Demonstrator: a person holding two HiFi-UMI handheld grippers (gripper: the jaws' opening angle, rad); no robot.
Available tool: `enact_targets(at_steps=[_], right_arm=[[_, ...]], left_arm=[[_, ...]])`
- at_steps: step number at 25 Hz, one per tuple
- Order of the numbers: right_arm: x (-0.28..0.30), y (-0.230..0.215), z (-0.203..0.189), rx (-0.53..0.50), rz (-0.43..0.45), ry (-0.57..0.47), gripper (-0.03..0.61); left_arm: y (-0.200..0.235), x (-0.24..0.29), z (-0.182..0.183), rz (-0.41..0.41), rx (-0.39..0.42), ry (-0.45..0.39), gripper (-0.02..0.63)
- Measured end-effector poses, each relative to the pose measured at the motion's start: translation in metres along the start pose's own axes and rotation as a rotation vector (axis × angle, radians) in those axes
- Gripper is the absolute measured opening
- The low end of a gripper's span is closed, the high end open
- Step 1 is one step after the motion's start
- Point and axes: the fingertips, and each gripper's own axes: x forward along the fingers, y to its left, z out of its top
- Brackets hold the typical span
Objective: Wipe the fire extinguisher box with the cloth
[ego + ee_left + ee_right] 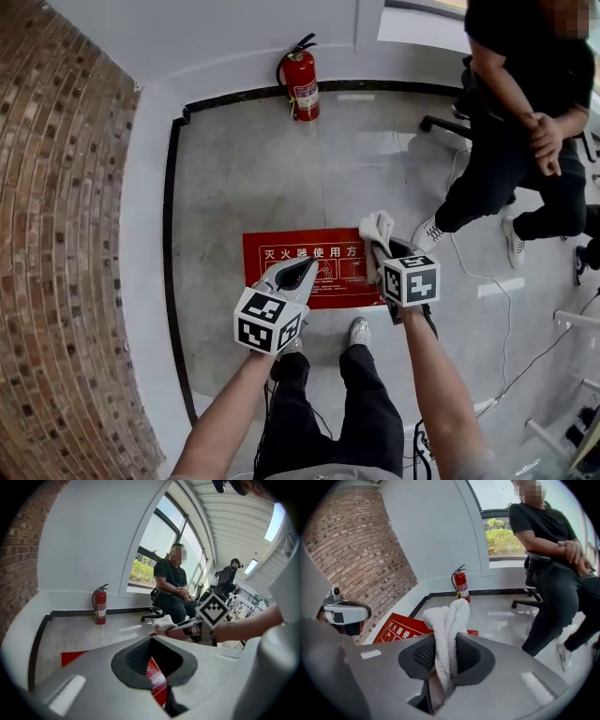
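cloth (450, 616) clamped in the right tongs (446, 645) may slip out rubbing the red box (281, 253); left tongs (155, 660) gape empty.

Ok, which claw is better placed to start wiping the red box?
Right. The right claw is shut on the cloth, above the box's right edge. The left claw is open and holds nothing.

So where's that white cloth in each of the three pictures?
Head view: cloth centre-right, in the right gripper's jaws.
Left gripper view: cloth just right of centre, mid-height.
Right gripper view: cloth centre, pinched between the jaws.
Shared landmark: red fire extinguisher by the wall.
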Motion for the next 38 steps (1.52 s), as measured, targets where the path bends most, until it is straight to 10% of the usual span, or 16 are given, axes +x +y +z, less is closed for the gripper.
enact_targets(at_steps=[23, 38], right_arm=[[0.113, 0.274, 0.010, 0.020, 0.253, 0.046, 0.095], [0.074, 0.287, -0.063, 0.105, 0.282, 0.058, 0.094]], left_arm=[[0.143, -0.156, -0.099, 0.145, -0.095, 0.063, 0.000], [0.106, -0.154, -0.130, 0.083, -0.070, 0.114, 0.000]])
